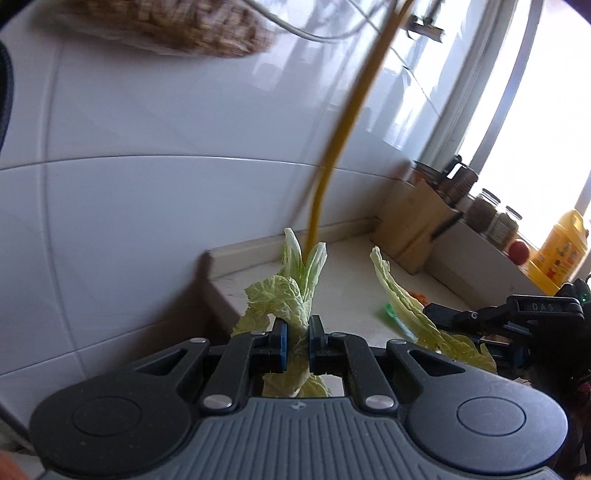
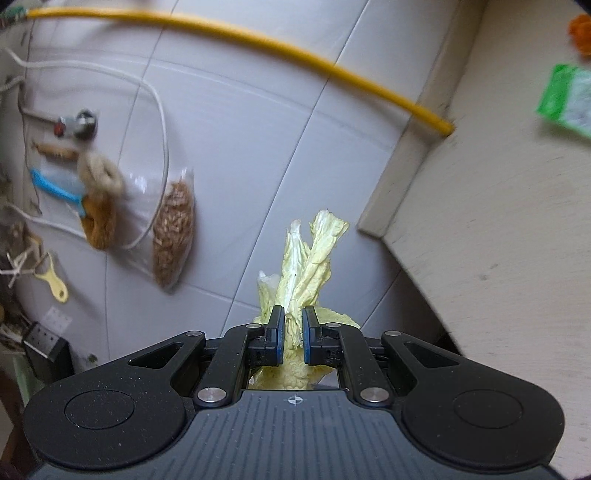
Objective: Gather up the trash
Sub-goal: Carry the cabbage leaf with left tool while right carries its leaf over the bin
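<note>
Left gripper first: its two blue-padded fingers are pressed tight on a bundle of pale green, crinkled cabbage leaves. The leaves pass right through the gap, tips fanning up and forward past the fingertips, a stub hanging back toward the gripper body. The bundle is off the surface, held in the air in front of the white tiled wall.

Over to the right gripper: same story, jaws clamped on a second bunch of yellowish-green cabbage leaves, stalks standing up straight out from between the blue pads, more leaf tucked behind them. From the left wrist view that right gripper shows at the right edge, its long leaf angled up over the counter.

Further out, a beige stone countertop runs along the right, with a raised lip against the tiles. A green and clear plastic wrapper lies on it, well apart from both grippers, and something orange sits beyond, too blurred to tell. A yellow hose crosses the wall down to the counter's corner. A clear plastic bag of brown bits hangs on the tiles, brushes beside it. At the window end stand a wooden knife block, jars and a yellow plastic bottle.
</note>
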A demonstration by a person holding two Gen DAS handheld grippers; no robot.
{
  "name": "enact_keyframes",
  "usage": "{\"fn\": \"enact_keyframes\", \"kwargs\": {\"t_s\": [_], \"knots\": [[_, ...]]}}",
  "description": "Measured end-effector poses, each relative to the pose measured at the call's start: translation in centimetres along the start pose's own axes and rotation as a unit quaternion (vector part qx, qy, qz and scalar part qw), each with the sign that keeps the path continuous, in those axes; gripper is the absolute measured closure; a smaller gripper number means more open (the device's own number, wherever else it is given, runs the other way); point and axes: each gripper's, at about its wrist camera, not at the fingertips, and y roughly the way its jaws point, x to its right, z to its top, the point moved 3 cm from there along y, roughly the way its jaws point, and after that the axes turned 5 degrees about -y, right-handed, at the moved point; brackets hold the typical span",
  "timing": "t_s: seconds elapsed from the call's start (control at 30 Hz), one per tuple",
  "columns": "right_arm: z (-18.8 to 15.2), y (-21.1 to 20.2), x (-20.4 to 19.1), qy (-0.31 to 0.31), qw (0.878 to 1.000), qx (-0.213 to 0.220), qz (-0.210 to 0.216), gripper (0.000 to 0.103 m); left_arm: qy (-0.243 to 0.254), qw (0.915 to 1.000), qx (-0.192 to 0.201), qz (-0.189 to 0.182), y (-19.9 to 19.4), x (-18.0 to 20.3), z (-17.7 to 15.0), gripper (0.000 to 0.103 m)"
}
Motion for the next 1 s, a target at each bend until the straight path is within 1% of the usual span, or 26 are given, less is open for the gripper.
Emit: {"fn": "enact_keyframes", "kwargs": {"t_s": [0.2, 0.43, 0.6, 0.93, 1.0], "knots": [[-0.2, 3.6, -1.5, -0.009, 0.999, -0.029, 0.01, 0.09, -0.014, 0.9996, 0.008, 0.022, -1.2, -2.7, 0.2, 0.093], [-0.6, 6.9, -2.4, -0.012, 0.998, -0.053, 0.015, 0.09, -0.021, 0.999, 0.01, 0.038, -1.9, -4.9, 0.6, 0.093], [-1.4, 8.8, -2.8, -0.015, 0.997, -0.068, 0.011, 0.09, -0.022, 0.9988, 0.011, 0.041, -2.3, -6.1, 0.5, 0.093], [-3.6, 11.4, -3.2, -0.018, 0.997, -0.081, 0.0, 0.09, -0.005, 0.9985, 0.015, 0.052, -2.8, -8.4, 0.4, 0.093], [-4.0, 11.7, -3.2, -0.018, 0.997, -0.081, -0.003, 0.09, 0.002, 0.9981, 0.018, 0.059, -2.9, -8.6, 0.3, 0.093]]}}
